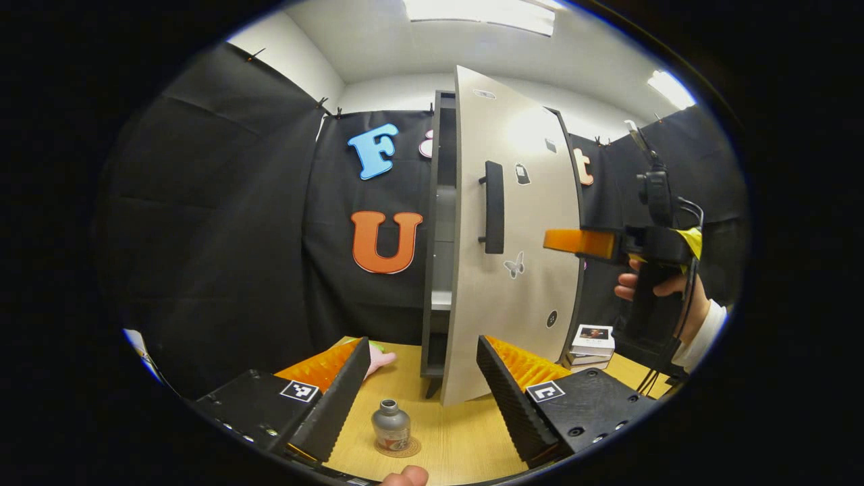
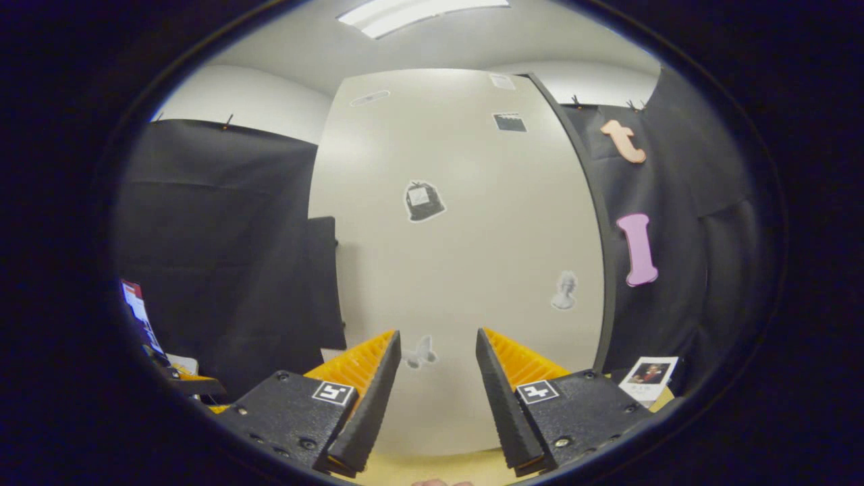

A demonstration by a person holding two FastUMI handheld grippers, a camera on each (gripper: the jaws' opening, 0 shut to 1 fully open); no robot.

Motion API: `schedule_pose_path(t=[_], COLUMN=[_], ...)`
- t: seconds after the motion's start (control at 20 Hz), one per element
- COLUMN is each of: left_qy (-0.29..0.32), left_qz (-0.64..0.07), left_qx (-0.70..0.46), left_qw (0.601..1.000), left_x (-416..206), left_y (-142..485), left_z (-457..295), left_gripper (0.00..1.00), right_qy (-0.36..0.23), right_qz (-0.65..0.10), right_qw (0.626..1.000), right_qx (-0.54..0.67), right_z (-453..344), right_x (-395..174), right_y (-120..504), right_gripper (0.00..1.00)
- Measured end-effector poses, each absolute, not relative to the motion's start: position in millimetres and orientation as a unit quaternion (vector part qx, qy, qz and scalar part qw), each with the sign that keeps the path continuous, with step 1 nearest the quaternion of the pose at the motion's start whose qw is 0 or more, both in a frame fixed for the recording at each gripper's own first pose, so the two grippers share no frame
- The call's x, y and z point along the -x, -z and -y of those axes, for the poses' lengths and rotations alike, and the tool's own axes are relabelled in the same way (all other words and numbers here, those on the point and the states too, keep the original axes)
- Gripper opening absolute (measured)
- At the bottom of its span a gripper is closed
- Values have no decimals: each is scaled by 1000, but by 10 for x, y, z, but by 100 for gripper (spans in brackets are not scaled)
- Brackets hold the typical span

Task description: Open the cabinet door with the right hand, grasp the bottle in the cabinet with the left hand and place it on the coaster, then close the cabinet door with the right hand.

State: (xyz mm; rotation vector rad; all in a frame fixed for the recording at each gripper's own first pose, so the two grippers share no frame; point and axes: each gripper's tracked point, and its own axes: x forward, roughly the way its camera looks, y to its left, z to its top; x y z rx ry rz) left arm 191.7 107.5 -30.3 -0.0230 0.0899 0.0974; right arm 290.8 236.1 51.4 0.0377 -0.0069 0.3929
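Wooden table (image 1: 466, 432), bottle (image 1: 391, 425) on coaster (image 1: 405, 448), cabinet door (image 2: 466, 256) ajar

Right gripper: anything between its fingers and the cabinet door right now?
No. In the right gripper view, the right gripper is open and faces the cabinet door, with only air between them.

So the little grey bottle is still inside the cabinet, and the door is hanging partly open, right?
Not quite. The door is indeed partly open, but the bottle is not in the cabinet: the left gripper view shows it standing upright on the round coaster on the wooden table, between the open fingers of the left gripper.
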Motion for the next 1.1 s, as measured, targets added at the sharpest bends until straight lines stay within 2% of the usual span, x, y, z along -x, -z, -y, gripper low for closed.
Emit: schedule_pose_path(t=[0.1, 0.2, 0.25, 0.35, 0.45, 0.6, 0.65, 1.1], left_qy=[-43, -43, -43, -45, -46, -45, -45, -41], left_qz=[-33, -26, -26, -20, -20, -21, -22, -16], left_qx=[11, 3, -1, -1, 9, 20, 18, 18], left_qw=[998, 999, 999, 999, 999, 999, 999, 999], left_x=[-1942, -2008, -2027, -2042, -2032, -2011, -1996, -1913], left_y=[280, 276, 283, 246, 260, 276, 293, 289], left_z=[-1090, -1095, -1083, -1065, -1035, -979, -980, -884], left_gripper=[95, 95, 95, 95, 95, 95, 95, 95], right_qy=[-174, -147, -134, -107, -78, -39, -30, -7], right_qz=[5, 9, 9, 11, 13, 12, 7, 5], right_qw=[984, 989, 991, 994, 997, 999, 999, 1000], right_qx=[-22, -18, -18, -20, -20, -12, -14, -17], right_z=[-2087, -1790, -1637, -1348, -1066, -719, -631, -407], right_x=[-2657, -2397, -2264, -2020, -1798, -1602, -1556, -1186], right_y=[-445, -391, -362, -342, -316, -249, -211, -34], right_gripper=[74, 70, 73, 70, 73, 70, 74, 71])
